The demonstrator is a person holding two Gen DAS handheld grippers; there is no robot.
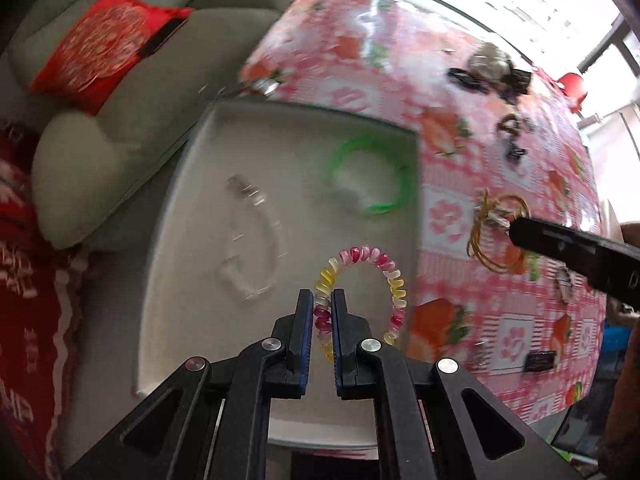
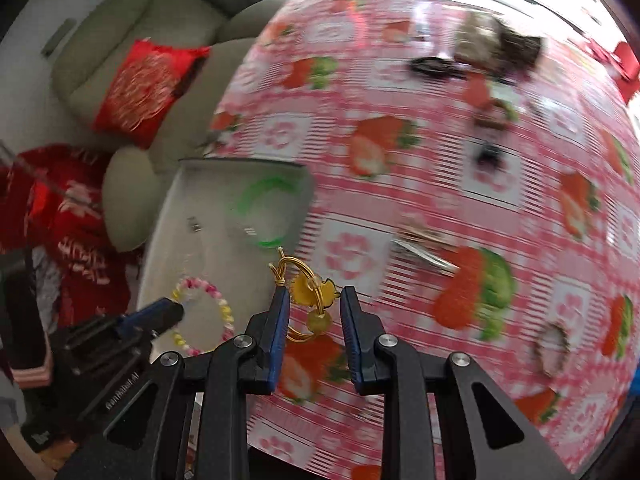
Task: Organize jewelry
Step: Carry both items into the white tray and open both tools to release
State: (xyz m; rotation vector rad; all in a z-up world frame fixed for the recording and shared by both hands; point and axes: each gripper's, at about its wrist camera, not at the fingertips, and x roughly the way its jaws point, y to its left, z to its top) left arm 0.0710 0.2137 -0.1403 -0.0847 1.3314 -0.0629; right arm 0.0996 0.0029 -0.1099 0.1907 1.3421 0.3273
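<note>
We see the left gripper (image 1: pixel 322 304) closed on a pink-and-yellow spiral hair tie (image 1: pixel 362 288) over the near right part of the white tray (image 1: pixel 192 184), which also holds a green bangle (image 1: pixel 372 172) and a clear bracelet (image 1: pixel 252 240). The right gripper (image 2: pixel 314 300), its jaws parted, straddles a gold wire bracelet (image 2: pixel 304 280) on the strawberry tablecloth (image 2: pixel 440 200), just beside the tray's right edge.

The white tray (image 1: pixel 192 184) at the table's (image 1: pixel 452 208) left edge holds a clear bracelet (image 1: pixel 256 244) on its left and a green bangle (image 1: pixel 372 176) in its far right corner; bare floor lies between them. Dark clips (image 1: pixel 488 72) crowd the table's far edge.
</note>
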